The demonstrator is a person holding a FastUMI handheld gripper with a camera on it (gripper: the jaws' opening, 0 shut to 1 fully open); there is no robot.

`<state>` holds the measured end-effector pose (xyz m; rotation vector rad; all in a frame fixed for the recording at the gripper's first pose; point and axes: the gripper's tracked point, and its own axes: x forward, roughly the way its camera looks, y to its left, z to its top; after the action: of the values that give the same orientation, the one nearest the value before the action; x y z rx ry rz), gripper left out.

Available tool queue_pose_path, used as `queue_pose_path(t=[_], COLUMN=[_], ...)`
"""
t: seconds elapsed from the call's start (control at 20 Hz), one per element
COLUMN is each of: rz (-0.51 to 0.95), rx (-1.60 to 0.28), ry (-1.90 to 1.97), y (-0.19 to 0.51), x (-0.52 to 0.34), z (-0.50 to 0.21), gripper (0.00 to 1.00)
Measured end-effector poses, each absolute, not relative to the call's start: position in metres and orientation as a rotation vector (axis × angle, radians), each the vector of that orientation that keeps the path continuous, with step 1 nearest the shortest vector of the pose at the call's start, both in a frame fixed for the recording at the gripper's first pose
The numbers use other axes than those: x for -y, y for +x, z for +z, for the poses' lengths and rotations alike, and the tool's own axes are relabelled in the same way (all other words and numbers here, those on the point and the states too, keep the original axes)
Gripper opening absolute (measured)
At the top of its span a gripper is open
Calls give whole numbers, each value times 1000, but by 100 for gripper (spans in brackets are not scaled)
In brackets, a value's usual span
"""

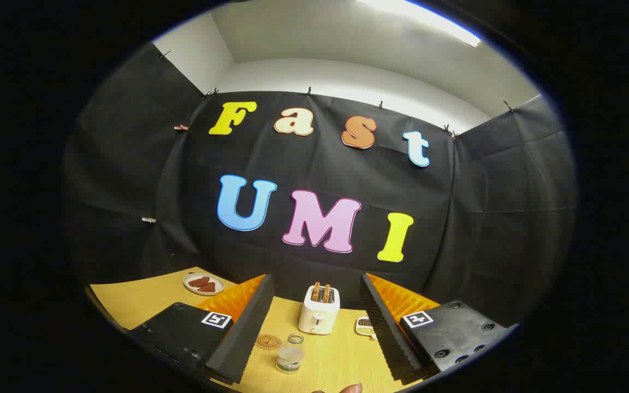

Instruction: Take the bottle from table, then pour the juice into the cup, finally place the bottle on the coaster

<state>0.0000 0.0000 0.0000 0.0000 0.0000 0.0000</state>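
My gripper (316, 279) is held above the yellow wooden table (342, 357), open, with nothing between its fingers. Between the fingers and low in the view stands a small bottle (290, 358) with a pale cap, seen from above. Just beyond it sits a small clear cup (295, 338). A round brown coaster (268, 341) lies flat to the left of the cup, close to the left finger (243, 327). The fingers are well apart from all three.
A white toaster (319, 311) with two slices in it stands beyond the cup, near the black cloth wall. A small patterned mat (365, 326) lies right of it, partly behind the right finger. A plate (203, 284) with brown food sits far left. A fingertip (350, 388) shows near the table's front edge.
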Motion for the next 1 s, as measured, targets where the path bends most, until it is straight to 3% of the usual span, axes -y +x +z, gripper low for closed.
queue_pose_path(t=[1.0], rz=[-9], rx=[-11], ry=[7], y=[1], x=[-1], z=[-18], gripper=[97])
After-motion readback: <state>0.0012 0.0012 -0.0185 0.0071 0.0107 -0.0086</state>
